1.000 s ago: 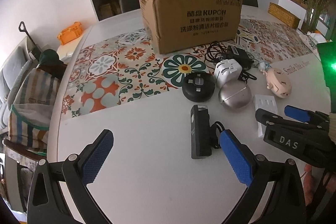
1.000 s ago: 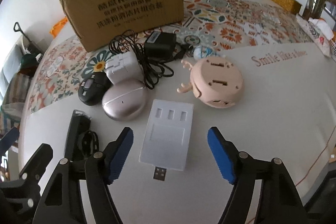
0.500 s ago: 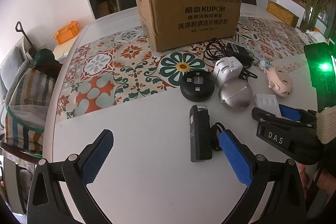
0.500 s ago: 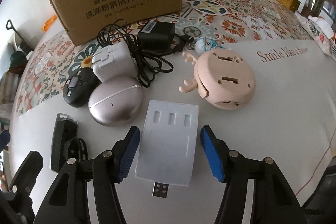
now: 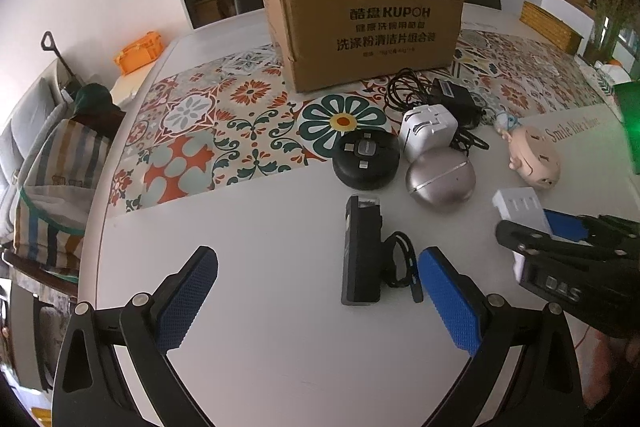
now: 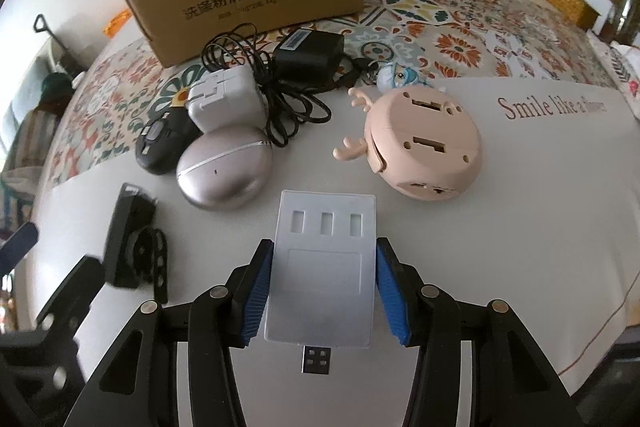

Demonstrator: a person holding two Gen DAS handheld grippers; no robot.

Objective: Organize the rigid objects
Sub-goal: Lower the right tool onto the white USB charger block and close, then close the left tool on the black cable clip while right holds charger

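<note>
the flat white plastic usb hub is clamped between the blue pads of the right hand-held gripper, low in the centre of the right wrist frame, its plug pointing back toward the camera. whether it is lifted off the white desk cannot be told. the left hand-held gripper is held wide and empty (a black rectangular bike light lies just inside its right pad). the brown cardboard box stands at upper centre; nothing is seen put away. the silver egg-shaped case, beige round antlered gadget and white square charger are left on the desk, so the task is judged barely begun.
</note>
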